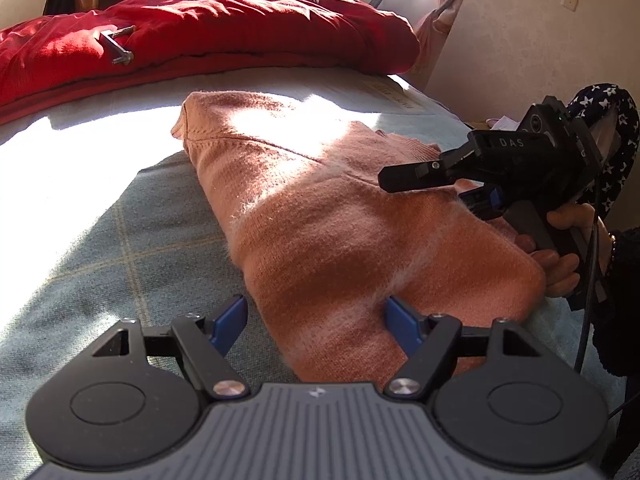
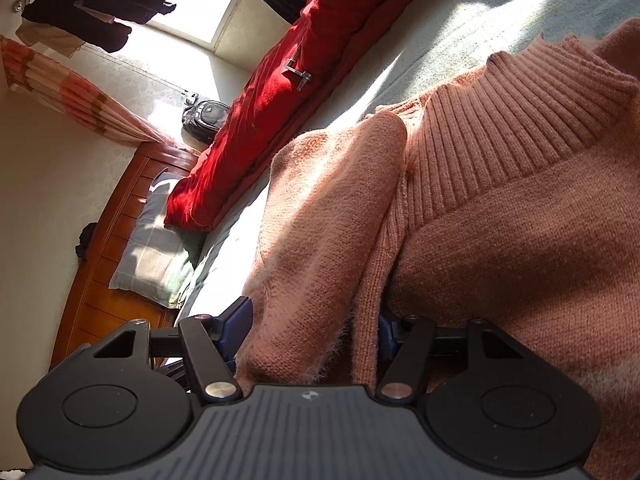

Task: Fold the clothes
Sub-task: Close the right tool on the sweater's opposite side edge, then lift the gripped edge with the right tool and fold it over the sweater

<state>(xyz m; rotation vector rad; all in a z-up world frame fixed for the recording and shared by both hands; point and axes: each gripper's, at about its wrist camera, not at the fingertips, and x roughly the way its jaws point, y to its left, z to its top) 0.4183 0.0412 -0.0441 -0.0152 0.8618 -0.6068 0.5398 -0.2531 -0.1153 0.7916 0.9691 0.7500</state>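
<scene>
A pink knitted sweater lies folded lengthwise on the bed's blue-grey checked sheet. My left gripper stands open at the sweater's near end, its blue pads wide apart on either side of the fabric. From the right, my right gripper reaches in over the sweater's far side, held by a hand. In the right wrist view the right gripper is open, with a fold of the sweater lying between its fingers. The ribbed collar shows just beyond.
A red quilt is heaped along the bed's far side with a small metal tool on it. A pillow leans on the wooden headboard. A backpack sits on the floor, and a wall stands close on the right.
</scene>
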